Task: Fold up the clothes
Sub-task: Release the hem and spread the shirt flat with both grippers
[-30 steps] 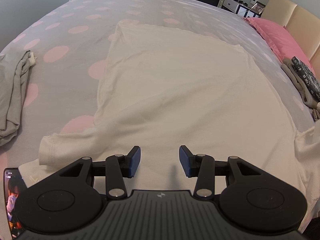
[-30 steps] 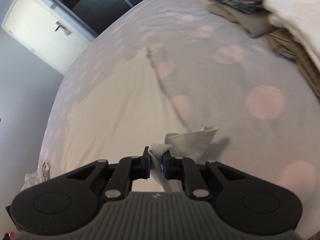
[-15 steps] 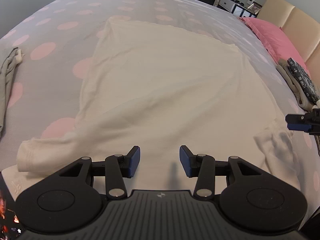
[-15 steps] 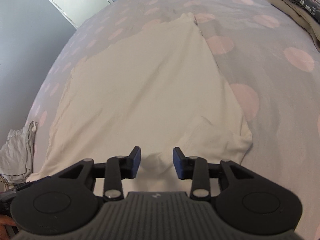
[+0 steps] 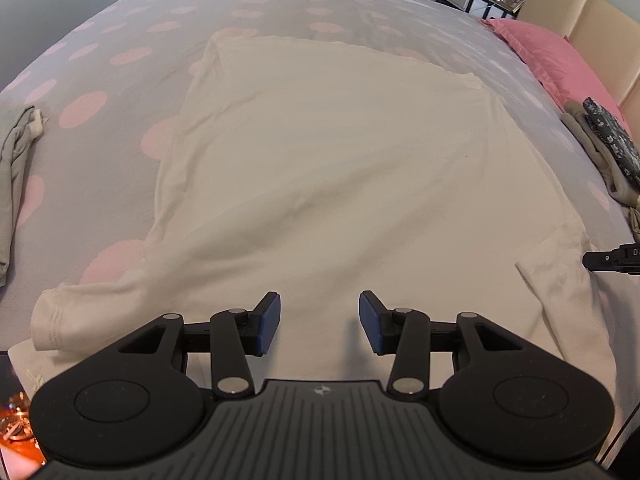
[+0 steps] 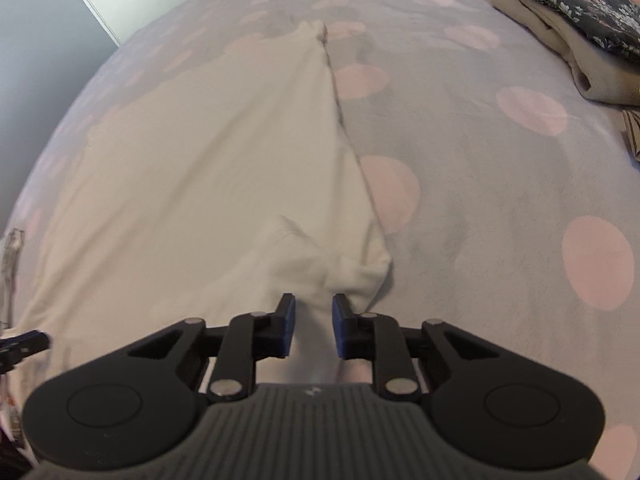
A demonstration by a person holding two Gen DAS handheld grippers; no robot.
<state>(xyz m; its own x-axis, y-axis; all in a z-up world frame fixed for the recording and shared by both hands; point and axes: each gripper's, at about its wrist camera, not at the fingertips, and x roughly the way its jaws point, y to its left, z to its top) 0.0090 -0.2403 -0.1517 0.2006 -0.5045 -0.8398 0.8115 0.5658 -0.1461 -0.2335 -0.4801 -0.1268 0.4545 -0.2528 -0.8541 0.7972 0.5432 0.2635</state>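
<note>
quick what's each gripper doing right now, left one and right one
Left gripper: open, empty, above the white shirt.
Right gripper: jaws closing, shirt sleeve cloth between them, pads not yet pressing on it.

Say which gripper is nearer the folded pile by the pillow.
Right. The right gripper is closing over the shirt's sleeve on the pile's side; the left gripper, open, is over the shirt's near middle, farther away.

Two matte black plastic grippers: left gripper [image 5: 319, 322] and right gripper [image 6: 314, 330], each with ribbed grey housing, round black side discs, silver pivot screws, blue-padded fingers [image 5: 267, 323], small white centre emblem.
</note>
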